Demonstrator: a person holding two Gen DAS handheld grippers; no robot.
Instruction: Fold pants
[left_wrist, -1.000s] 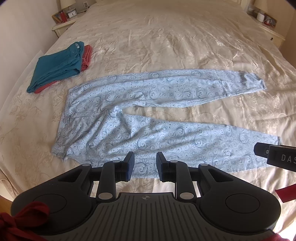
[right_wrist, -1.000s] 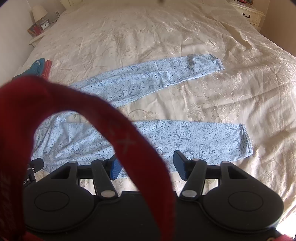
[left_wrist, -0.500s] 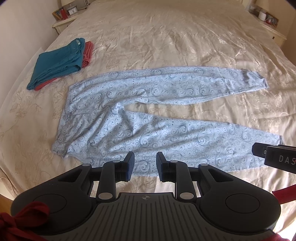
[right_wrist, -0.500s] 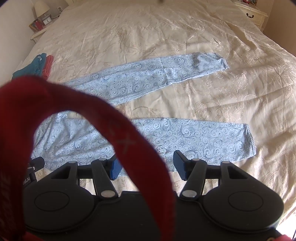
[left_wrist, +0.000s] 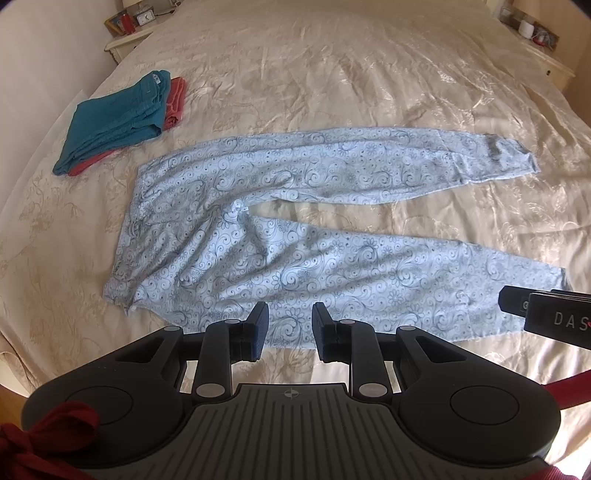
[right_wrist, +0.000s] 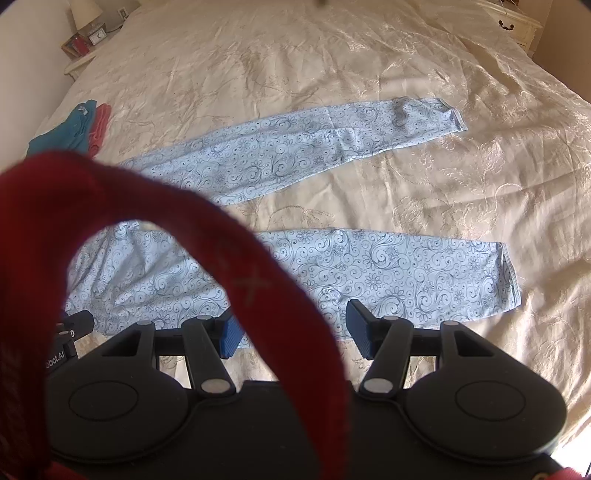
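Note:
Light blue pants (left_wrist: 295, 258) with a swirl print lie spread flat on the bed, waistband to the left and both legs running right in a V. My left gripper (left_wrist: 288, 328) hovers over the near leg's lower edge, its pads a small gap apart with nothing between them. In the right wrist view the same pants (right_wrist: 388, 273) show, and my right gripper (right_wrist: 295, 330) stands wide open above the near leg. A red strap (right_wrist: 240, 266) hangs across that lens and hides the waist area. The right gripper's side (left_wrist: 546, 314) shows at the left wrist view's right edge.
The cream embroidered bedspread (left_wrist: 332, 74) stretches all around the pants. A folded teal garment (left_wrist: 118, 114) on a red one (left_wrist: 173, 103) lies at the far left. Nightstands stand at the far left (left_wrist: 129, 33) and far right (left_wrist: 543, 48) corners.
Both views have shifted only slightly. The pants lie as before and neither gripper's jaws have moved.

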